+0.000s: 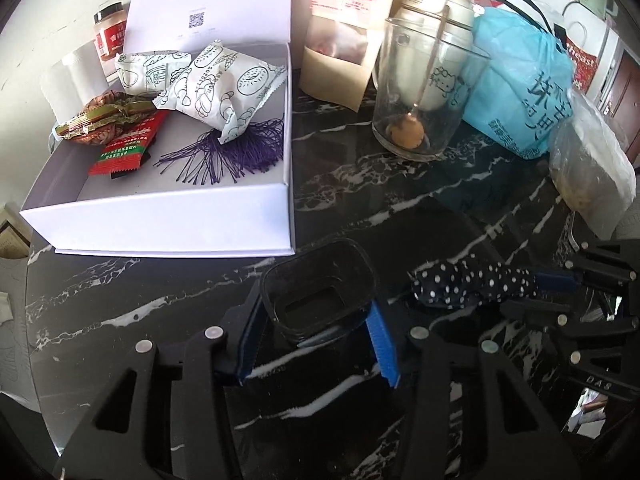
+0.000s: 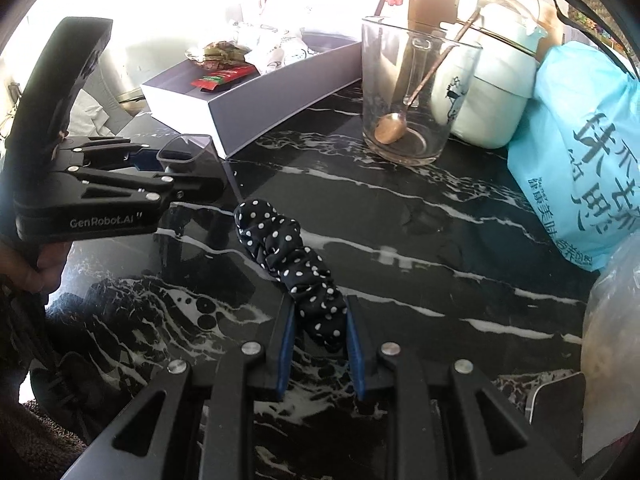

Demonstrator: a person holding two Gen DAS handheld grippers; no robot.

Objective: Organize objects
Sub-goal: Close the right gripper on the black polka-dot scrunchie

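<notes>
A black marble-patterned table [image 1: 360,208] with white veins carries a crowd of household things. At the far left stands an open white box [image 1: 160,216] with its lid raised behind it. Inside lie a red snack packet [image 1: 124,148], a brown-and-gold wrapped sweet [image 1: 104,120], two white printed pastry packets [image 1: 216,88] and a purple tassel [image 1: 236,148].

In front of the box, the left claw [image 1: 316,332] has its blue-padded fingers pressed against both sides of a small, dark, clear square container [image 1: 320,296], which stands upright with its open mouth up. From the right wrist view this claw [image 2: 160,160] shows side on, with a person's hand [image 2: 36,268] gripping its handle.

Toward the middle, the right claw [image 2: 316,344] is nearly pressed together, pinching one end of a black scrunchie with white dots [image 2: 292,264]. The rest of the scrunchie stretches away from the claw, over the table, just beside the container.

Farther back stands a clear glass beaker [image 2: 416,88] holding a spoon [image 2: 394,122], with a pale lidded pot [image 2: 492,92] behind it and a kraft pouch with a red fruit label [image 1: 344,32] to its left. At the right sits a light blue plastic bag [image 2: 580,152] with dark printed characters, and a cloudy clear bag [image 1: 592,184] lies at the edge.
</notes>
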